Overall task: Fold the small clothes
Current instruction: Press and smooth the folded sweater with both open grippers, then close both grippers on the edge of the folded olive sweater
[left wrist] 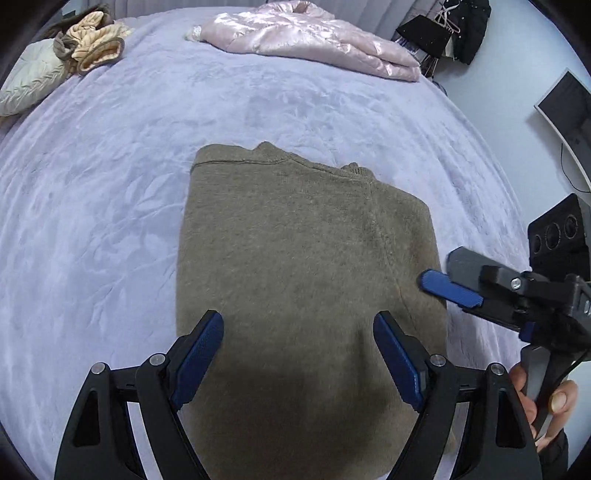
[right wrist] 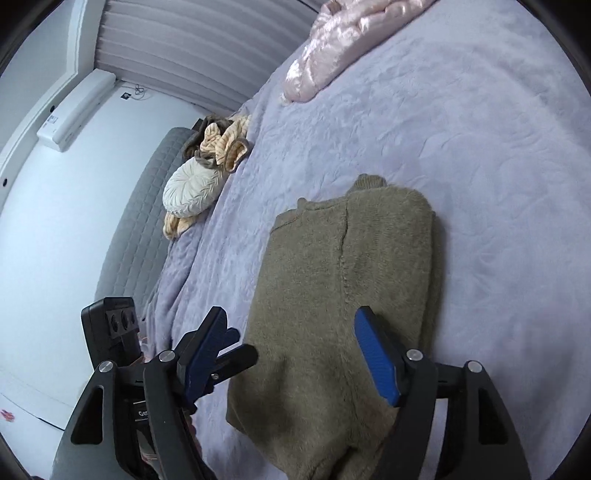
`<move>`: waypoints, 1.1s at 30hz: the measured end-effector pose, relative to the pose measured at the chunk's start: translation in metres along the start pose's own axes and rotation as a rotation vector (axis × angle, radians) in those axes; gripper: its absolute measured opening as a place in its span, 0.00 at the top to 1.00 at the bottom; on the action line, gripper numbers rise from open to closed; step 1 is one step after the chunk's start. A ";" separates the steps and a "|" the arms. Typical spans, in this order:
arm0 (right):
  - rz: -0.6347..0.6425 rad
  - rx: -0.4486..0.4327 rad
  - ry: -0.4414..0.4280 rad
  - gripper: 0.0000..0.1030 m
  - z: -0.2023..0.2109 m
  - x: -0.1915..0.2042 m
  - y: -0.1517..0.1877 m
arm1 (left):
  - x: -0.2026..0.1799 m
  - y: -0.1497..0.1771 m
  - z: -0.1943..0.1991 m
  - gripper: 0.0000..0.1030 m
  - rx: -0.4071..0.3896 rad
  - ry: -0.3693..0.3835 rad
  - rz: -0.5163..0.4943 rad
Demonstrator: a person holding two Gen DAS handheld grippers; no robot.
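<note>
A folded olive-brown knitted sweater (left wrist: 303, 258) lies flat on the lavender bed cover (left wrist: 110, 184), collar at the far end. In the left wrist view my left gripper (left wrist: 299, 328) is open, and its blue pads (left wrist: 199, 354) hover over the sweater's near part with nothing between them. My right gripper (left wrist: 439, 271) comes in from the right at the sweater's right edge, held by a hand (left wrist: 554, 398). In the right wrist view the right gripper (right wrist: 291, 332) is open over the sweater (right wrist: 343, 295). The left gripper's fingers (right wrist: 236, 354) show just behind its left finger.
A shiny pink jacket (left wrist: 314, 37) lies at the far end of the bed. A cream pillow (left wrist: 29, 81) and peach and brown clothes (left wrist: 92, 44) sit at the far left. A monitor (left wrist: 569, 107) and hanging dark clothes (left wrist: 461, 29) stand off the bed's right side.
</note>
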State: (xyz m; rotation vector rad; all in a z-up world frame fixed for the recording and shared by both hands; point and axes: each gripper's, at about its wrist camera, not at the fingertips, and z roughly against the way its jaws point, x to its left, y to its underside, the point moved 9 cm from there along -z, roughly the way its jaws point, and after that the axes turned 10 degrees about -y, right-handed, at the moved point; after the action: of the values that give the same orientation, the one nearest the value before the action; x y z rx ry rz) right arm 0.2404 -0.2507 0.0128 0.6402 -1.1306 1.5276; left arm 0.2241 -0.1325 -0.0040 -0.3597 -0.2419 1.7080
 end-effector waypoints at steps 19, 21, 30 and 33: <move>0.300 0.064 0.343 0.27 -0.004 0.009 -0.007 | 0.028 -0.019 -0.010 0.18 -0.002 -0.071 -0.052; 0.395 0.091 0.313 0.27 0.002 0.033 0.018 | 0.035 -0.005 -0.001 0.18 -0.009 -0.049 -0.043; 0.506 0.286 0.380 0.28 -0.002 0.018 0.119 | 0.054 0.061 0.006 0.18 -0.025 -0.019 -0.063; 0.462 0.273 0.401 0.27 0.010 0.001 0.139 | 0.069 0.076 0.007 0.14 -0.020 0.029 -0.015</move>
State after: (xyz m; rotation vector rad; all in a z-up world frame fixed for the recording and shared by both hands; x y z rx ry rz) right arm 0.1064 -0.2547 -0.0267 0.2308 -0.7970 2.1172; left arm 0.1424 -0.0768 -0.0319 -0.3960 -0.2397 1.6856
